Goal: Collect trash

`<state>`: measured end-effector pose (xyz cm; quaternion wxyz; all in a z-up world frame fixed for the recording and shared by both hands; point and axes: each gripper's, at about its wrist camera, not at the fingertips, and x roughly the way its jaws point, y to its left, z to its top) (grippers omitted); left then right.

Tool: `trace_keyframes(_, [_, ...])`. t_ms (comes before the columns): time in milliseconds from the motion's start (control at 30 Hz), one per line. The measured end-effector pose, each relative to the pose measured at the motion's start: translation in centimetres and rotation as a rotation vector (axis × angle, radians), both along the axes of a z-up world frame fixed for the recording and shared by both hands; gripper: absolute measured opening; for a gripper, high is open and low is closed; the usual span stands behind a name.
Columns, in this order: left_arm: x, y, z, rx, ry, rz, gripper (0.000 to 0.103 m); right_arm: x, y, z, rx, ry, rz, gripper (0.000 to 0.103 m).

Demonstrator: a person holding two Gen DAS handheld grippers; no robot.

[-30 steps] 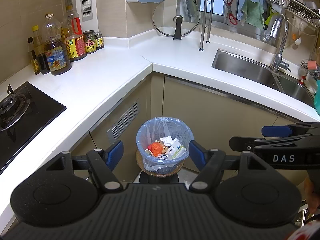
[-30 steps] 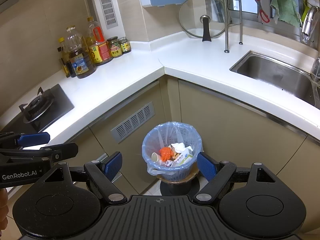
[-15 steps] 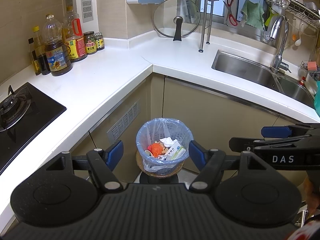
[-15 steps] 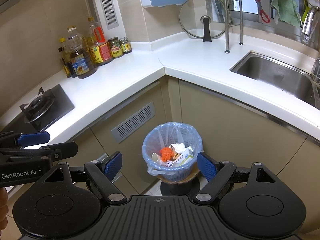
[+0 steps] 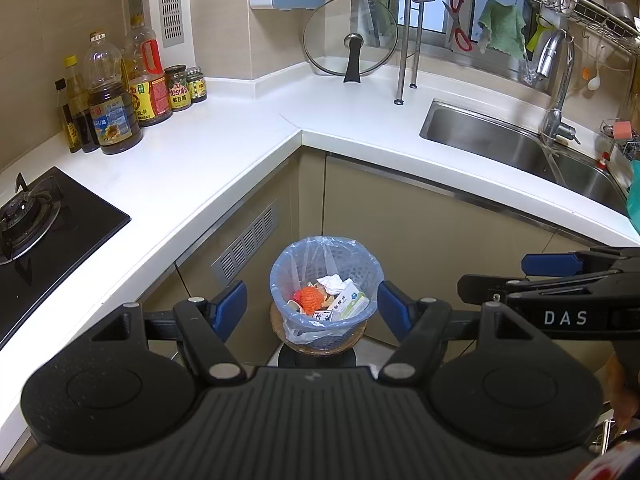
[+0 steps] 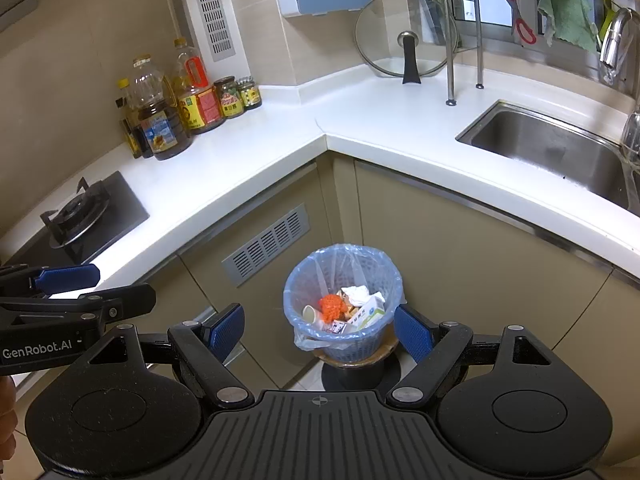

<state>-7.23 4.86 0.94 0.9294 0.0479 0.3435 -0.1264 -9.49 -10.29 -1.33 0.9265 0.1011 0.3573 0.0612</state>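
The bin (image 5: 325,292) sits low and straight ahead between both tools, left (image 5: 312,307) and right (image 6: 320,328), jaws apart, empty.

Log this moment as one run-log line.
phase: pre-grasp | left tool: open, empty | right tool: open, empty | target: trash bin with blue liner, holding trash, on floor below both tools

Sink (image 5: 500,140) cut off (right edge)
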Motion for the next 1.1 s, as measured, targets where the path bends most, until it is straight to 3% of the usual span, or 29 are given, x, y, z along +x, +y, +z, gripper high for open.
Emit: trace_keyframes(1100, [0.4, -1.1, 0.1, -0.003, -0.002, -0.01, 0.07, -0.1, -0.5, 0.1, 0.006, 0.0, -0.009, 0.082])
